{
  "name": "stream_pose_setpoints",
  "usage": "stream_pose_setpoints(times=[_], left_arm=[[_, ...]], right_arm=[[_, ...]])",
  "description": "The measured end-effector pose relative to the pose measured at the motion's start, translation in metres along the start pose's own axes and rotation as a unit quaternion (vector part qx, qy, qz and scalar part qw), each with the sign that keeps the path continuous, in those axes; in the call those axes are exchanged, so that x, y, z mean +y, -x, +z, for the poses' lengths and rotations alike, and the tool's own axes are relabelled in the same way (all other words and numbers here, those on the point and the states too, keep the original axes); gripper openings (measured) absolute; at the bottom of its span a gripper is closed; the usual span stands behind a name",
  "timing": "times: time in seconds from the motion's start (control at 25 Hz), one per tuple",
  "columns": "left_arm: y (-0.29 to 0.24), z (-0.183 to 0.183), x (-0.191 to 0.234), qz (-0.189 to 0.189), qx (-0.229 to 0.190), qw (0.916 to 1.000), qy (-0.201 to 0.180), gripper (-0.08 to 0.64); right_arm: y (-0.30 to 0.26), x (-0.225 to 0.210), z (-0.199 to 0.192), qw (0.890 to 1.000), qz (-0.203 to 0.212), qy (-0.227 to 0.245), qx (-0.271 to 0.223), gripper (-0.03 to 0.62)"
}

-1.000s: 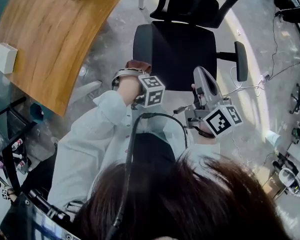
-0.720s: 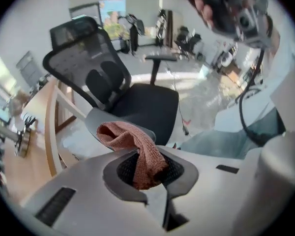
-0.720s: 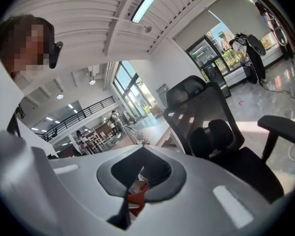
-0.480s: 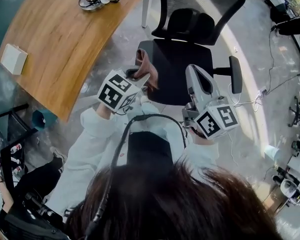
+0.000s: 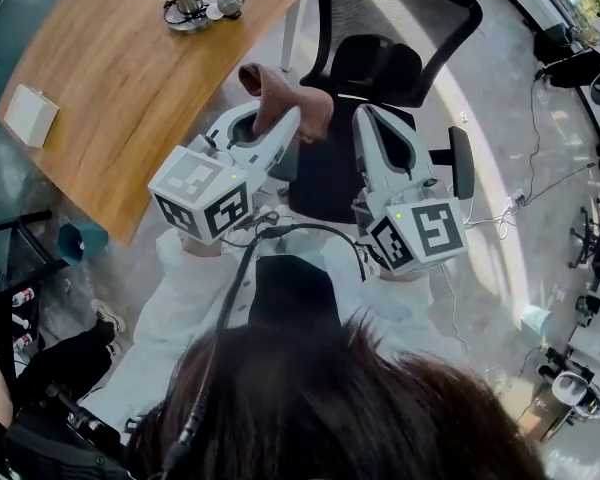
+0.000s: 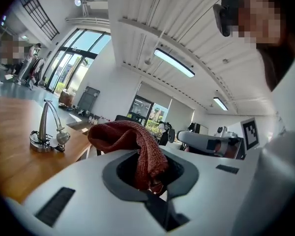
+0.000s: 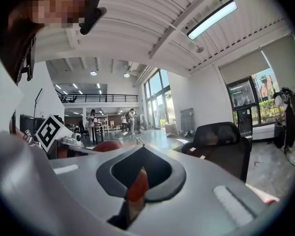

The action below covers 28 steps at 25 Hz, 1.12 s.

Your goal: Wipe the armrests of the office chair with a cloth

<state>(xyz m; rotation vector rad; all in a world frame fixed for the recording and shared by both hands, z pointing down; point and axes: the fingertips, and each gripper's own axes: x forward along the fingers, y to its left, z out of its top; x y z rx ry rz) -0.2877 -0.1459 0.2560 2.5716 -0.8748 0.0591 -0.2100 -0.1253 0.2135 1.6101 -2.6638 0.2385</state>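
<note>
a white box point(image 5: 30, 116) lies on the wooden surface point(image 5: 110, 78) at left. the left gripper point(image 5: 277, 120) pinches a red-brown cloth point(image 5: 280, 90) in its fingers, the cloth drooping over them, above the left side of the chair point(image 5: 380, 63). just beside it, the right gripper point(image 5: 375, 123) has its fingers pressed together, empty. an armrest point(image 5: 463, 163) shows farther right.

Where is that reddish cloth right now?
In the head view the cloth is left of centre, pinched in the left gripper, in front of the office chair, beside the wooden desk.
</note>
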Motion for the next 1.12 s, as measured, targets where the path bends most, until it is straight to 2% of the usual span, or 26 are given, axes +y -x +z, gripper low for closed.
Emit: stream_pose_setpoints(times=[0.2, 0.64, 1.12], left_arm=[[0.001, 0.004, -0.008, 0.007, 0.004, 0.9995, -0.029, 0.043], [-0.006, -0.001, -0.009, -0.006, 0.014, 0.9995, -0.028, 0.043], [-0.008, 0.008, -0.014, -0.015, 0.009, 0.9991, -0.040, 0.043]], right_arm=[[-0.002, 0.004, -0.001, 1.000, 0.018, -0.010, 0.005, 0.000], [-0.009, 0.002, -0.004, 0.999, 0.027, -0.014, 0.010, 0.000], [-0.006, -0.001, -0.005, 1.000, 0.013, -0.025, 0.006, 0.000]])
